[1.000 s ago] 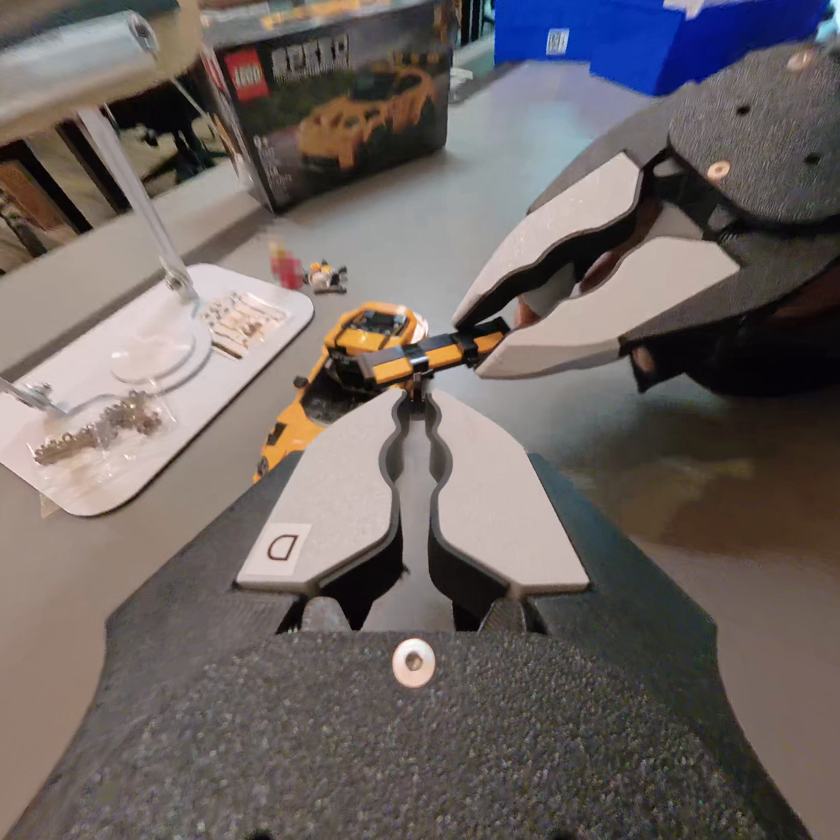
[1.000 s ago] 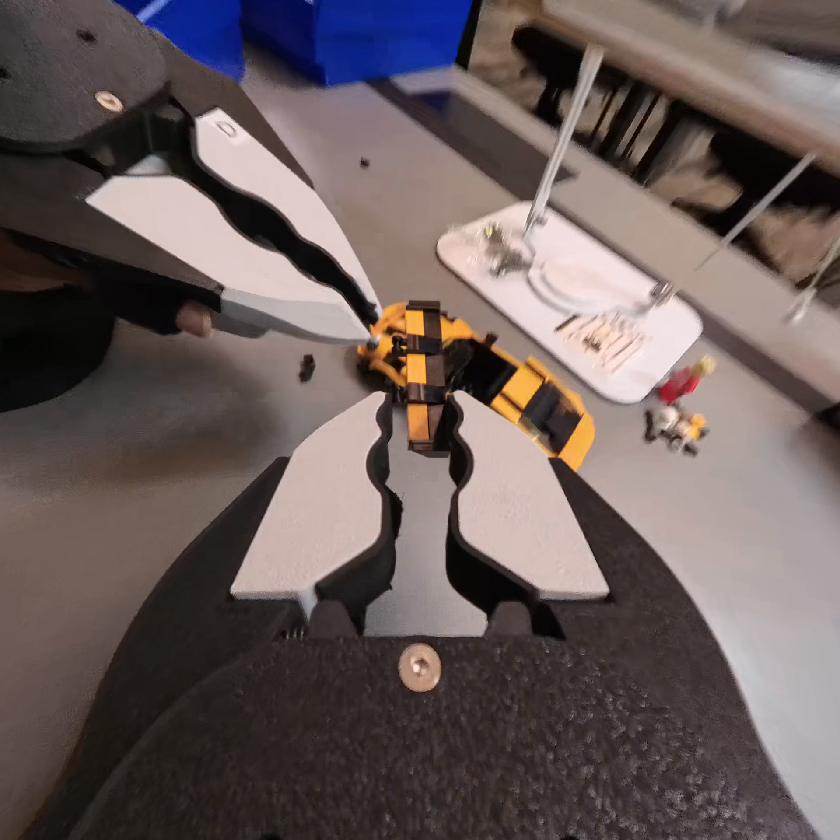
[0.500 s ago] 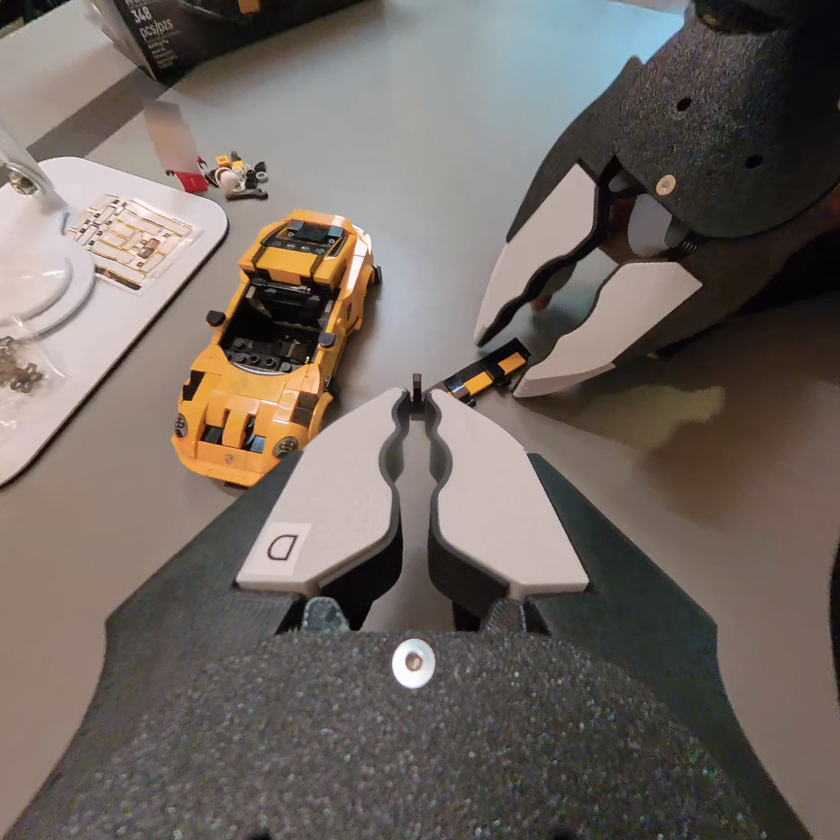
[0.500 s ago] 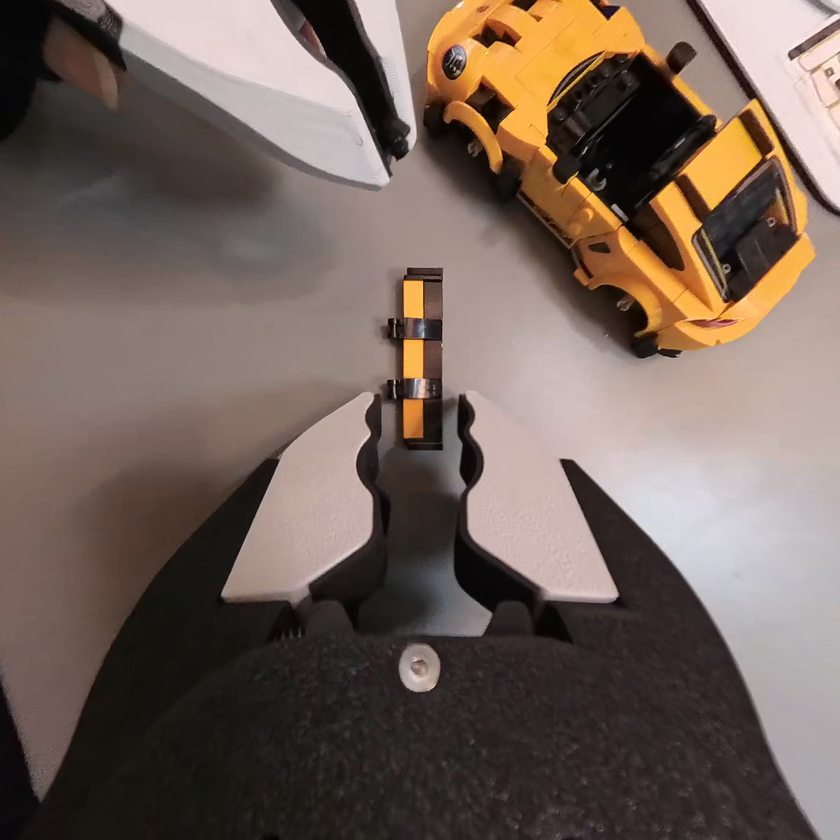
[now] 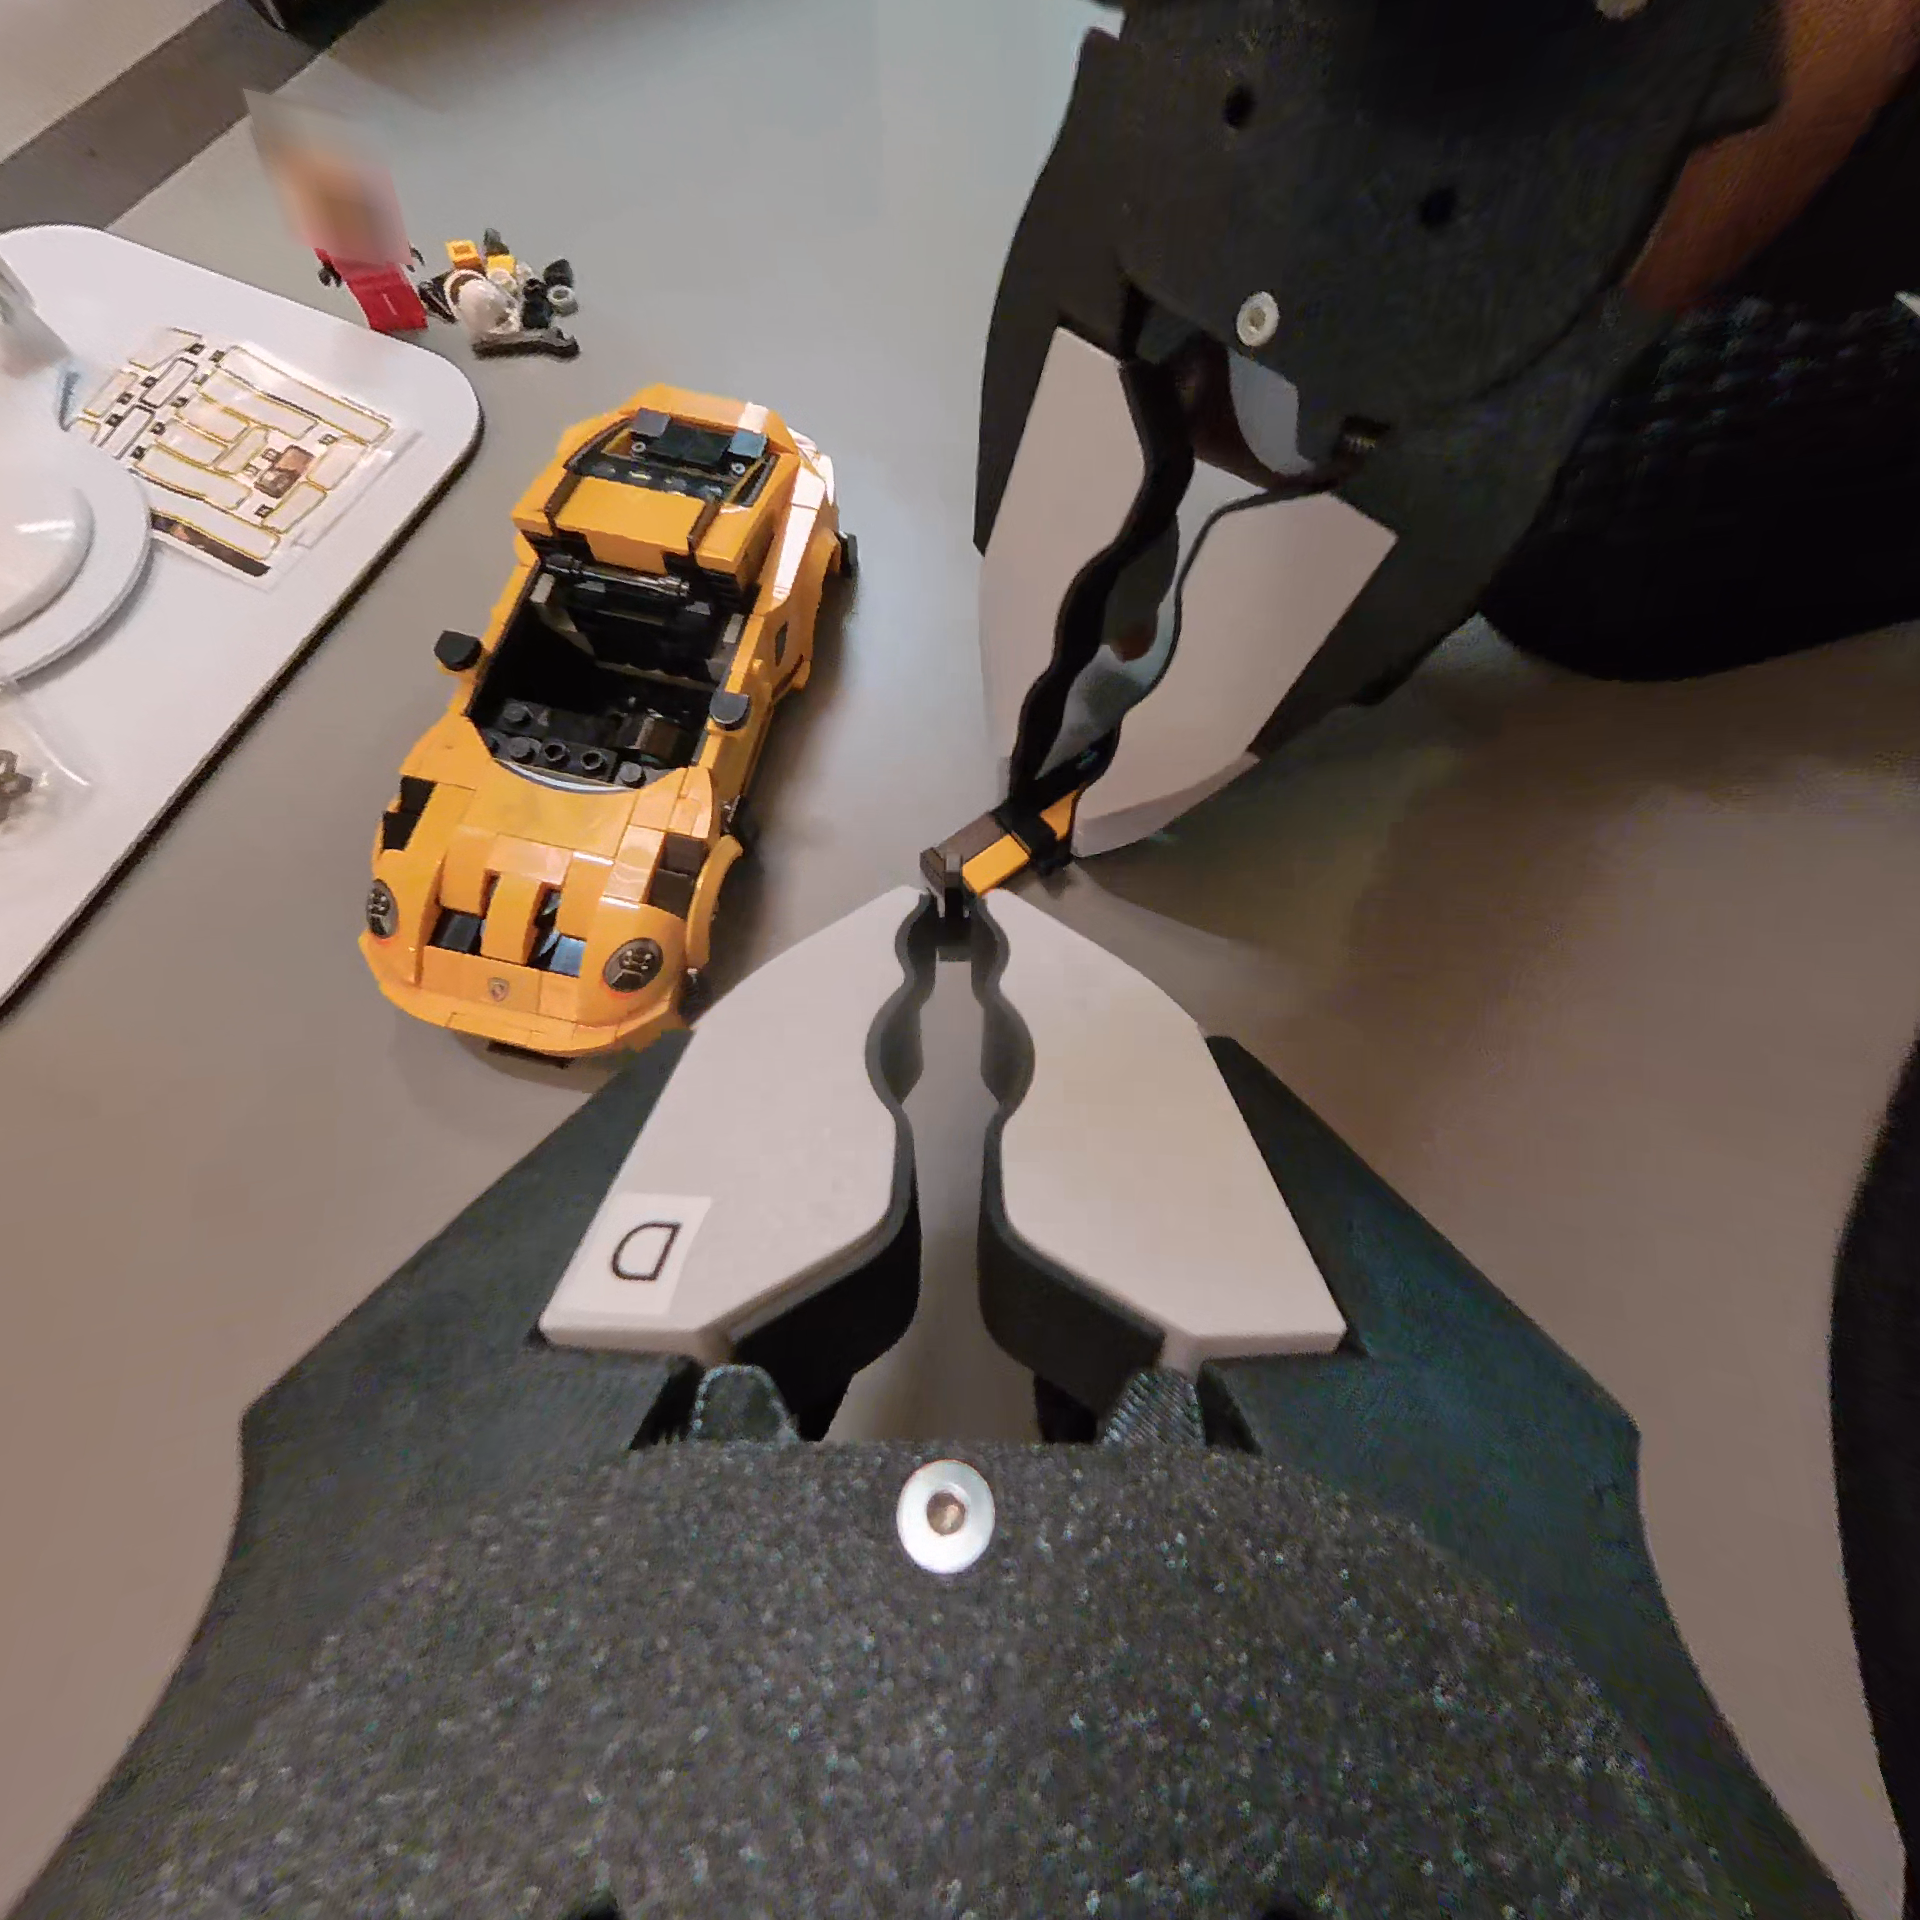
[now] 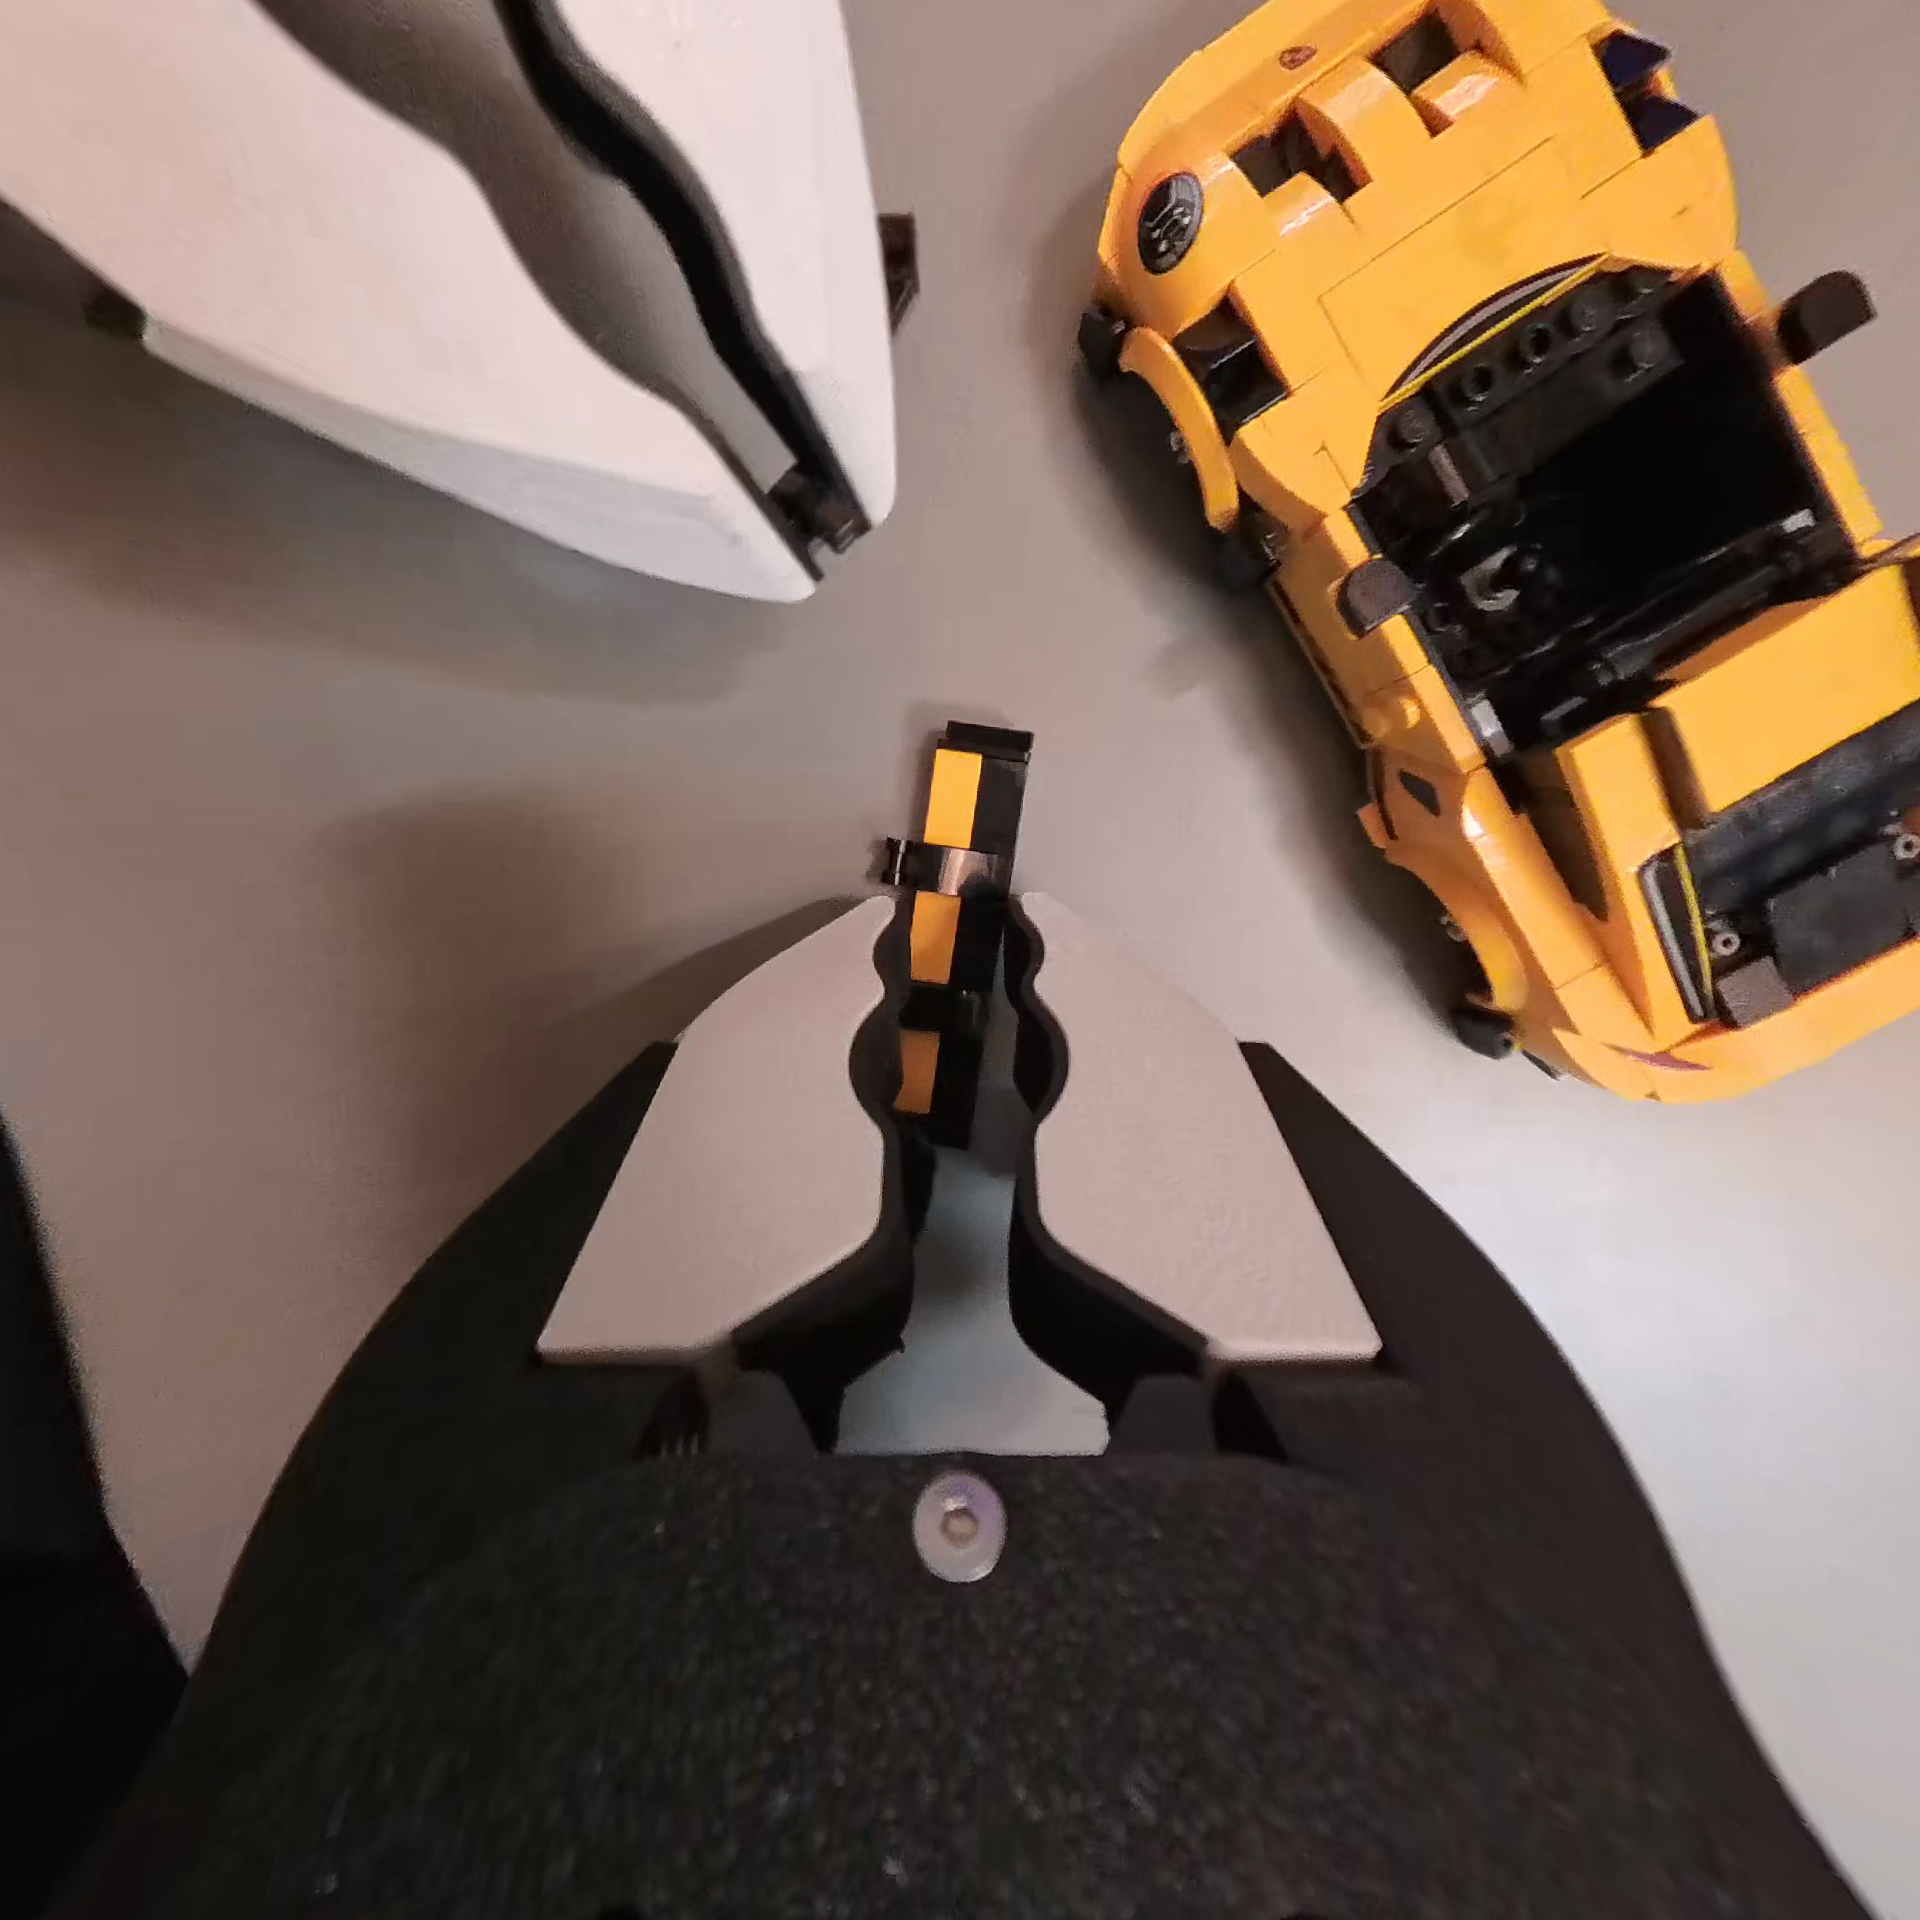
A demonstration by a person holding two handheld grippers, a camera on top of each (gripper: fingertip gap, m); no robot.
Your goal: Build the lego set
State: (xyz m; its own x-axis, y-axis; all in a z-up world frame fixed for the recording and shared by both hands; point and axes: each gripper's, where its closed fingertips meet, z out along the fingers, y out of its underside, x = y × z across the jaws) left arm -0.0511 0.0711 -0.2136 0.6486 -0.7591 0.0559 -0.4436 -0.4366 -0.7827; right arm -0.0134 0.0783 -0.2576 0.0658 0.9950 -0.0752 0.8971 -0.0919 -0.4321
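A yellow lego car [image 5: 592, 727] with an open black cockpit stands on the grey table; it also shows in the right wrist view [image 6: 1538, 582]. My right gripper [image 6: 956, 914] is shut on a yellow-and-black strip [image 6: 951, 821], which runs back between its fingers and sticks out past the tips, low over the table. The left wrist view shows this strip [image 5: 1003, 857] in the right gripper [image 5: 1049, 821]. My left gripper [image 5: 948, 899] is shut on a small black piece [image 5: 948, 878], its tips just short of the strip's end. The right wrist view shows the left gripper [image 6: 831, 530] at upper left.
A white tray [image 5: 416, 416] with a sticker sheet [image 5: 229, 457] lies at the left. A red minifigure part and several small loose pieces [image 5: 499, 301] lie behind the car. A small black piece [image 6: 899, 260] lies on the table beside the left gripper. About 6 cm separates my left fingertips from my right.
The right gripper laid the strip on the table, opened, then moved forward and closed on it again farther along. Both grippers came down close to the table. The left gripper kept its small black piece.
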